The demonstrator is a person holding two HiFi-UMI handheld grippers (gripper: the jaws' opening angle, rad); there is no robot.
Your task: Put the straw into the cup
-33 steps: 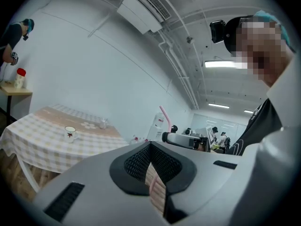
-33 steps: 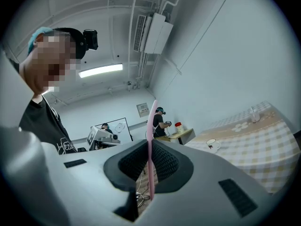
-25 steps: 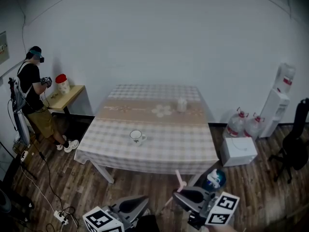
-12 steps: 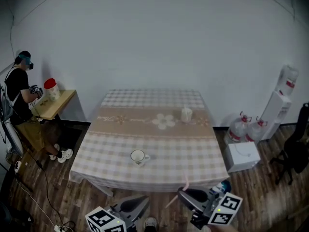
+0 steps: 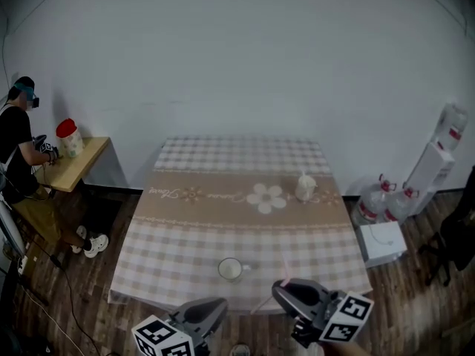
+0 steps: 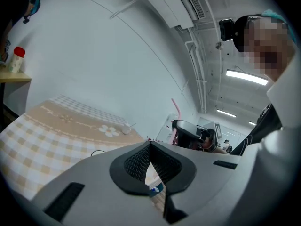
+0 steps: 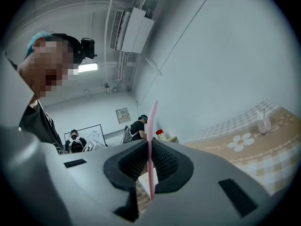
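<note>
A white cup (image 5: 230,269) stands near the front edge of the checked table (image 5: 185,236). My right gripper (image 5: 280,291) is low in the head view, just right of the cup, and is shut on a pink straw (image 5: 283,264). The straw pokes up over the table edge. In the right gripper view the straw (image 7: 151,140) stands upright between the pressed pads. My left gripper (image 5: 215,304) hangs below the cup at the table's front, shut with nothing in it. Its pads (image 6: 141,161) meet at the tips. The left gripper view also shows the right gripper (image 6: 190,133) with its straw (image 6: 175,106).
A white container (image 5: 305,187) stands on the flowered runner at the back right. A person (image 5: 16,150) stands at a small wooden side table with a red-lidded jar (image 5: 68,138) on the left. Water bottles (image 5: 378,202), a white box (image 5: 382,239) and a dispenser (image 5: 438,158) sit on the right.
Both grippers have come forward to the table's front edge. The cup and table now lie much closer, and the straw has stayed in the right gripper.
</note>
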